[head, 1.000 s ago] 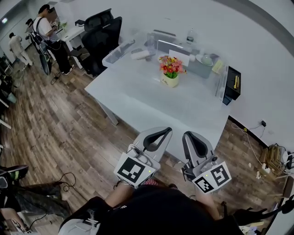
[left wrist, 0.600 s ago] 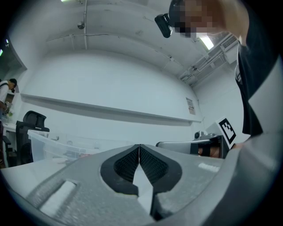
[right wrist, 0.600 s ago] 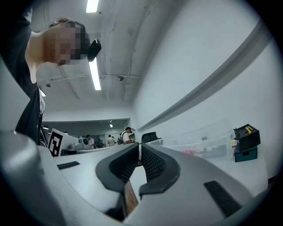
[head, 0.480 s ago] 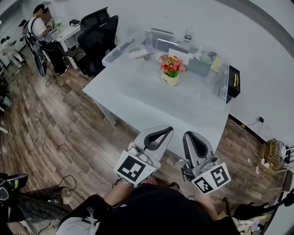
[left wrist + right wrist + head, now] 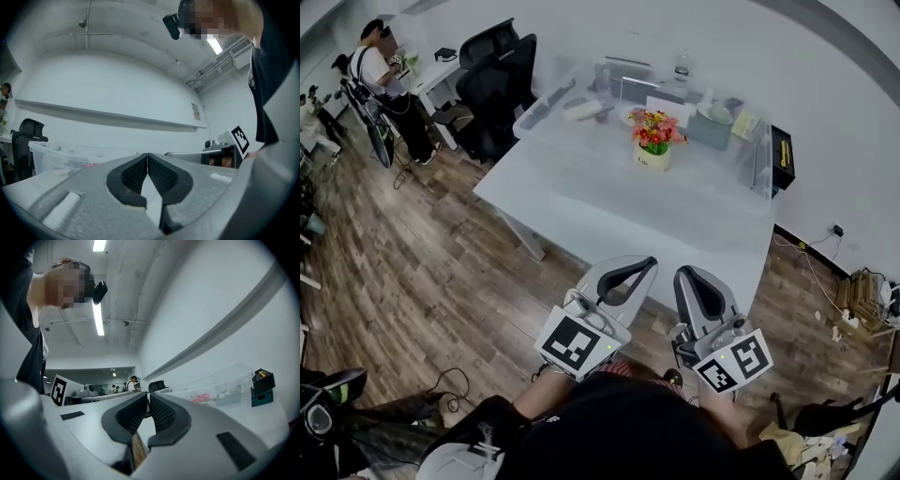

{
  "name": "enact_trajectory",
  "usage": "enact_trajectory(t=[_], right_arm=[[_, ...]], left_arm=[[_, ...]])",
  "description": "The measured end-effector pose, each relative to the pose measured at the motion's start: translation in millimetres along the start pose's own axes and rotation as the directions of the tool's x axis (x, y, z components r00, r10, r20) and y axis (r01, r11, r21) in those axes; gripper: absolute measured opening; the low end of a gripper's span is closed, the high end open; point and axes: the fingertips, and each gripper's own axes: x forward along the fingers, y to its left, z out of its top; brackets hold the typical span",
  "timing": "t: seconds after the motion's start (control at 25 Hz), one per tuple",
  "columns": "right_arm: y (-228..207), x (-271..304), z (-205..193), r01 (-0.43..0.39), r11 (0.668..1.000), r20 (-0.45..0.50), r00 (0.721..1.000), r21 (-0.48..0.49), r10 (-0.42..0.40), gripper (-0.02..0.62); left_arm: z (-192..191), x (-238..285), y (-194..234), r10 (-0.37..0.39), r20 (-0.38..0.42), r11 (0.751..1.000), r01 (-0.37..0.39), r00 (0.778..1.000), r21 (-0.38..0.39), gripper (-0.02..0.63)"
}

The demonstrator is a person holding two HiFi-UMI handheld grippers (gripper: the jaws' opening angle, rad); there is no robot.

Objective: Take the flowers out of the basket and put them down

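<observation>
In the middle of the office stands a white table (image 5: 609,202), and the task has not really begun. A clear bin (image 5: 546,103) lies along its far side. Near the front edge, well apart from the basket, the left gripper (image 5: 645,263) and the right gripper (image 5: 682,276) hang side by side. Each has its jaws pressed together with nothing between them. The small basket (image 5: 652,160) stands on the far part of the table, and the flowers (image 5: 654,128) stand upright in it. For a good approach, I judge both grippers should go forward over the table and spread their jaws before arriving. One may steady the basket while the other takes the stems low, under the blooms, so nothing is crushed or tipped.
</observation>
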Motion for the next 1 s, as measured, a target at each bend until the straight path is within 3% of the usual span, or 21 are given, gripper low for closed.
enact_trajectory(t=[1.0], right_arm=[[35.4,23.5,-14.7,0.002,1.0,0.003,1.0,-0.006,-0.002,0.012]], left_arm=[[-0.8,-36.9,20.5,-0.014,0.007,1.0,0.014,1.0,0.012,0.005]])
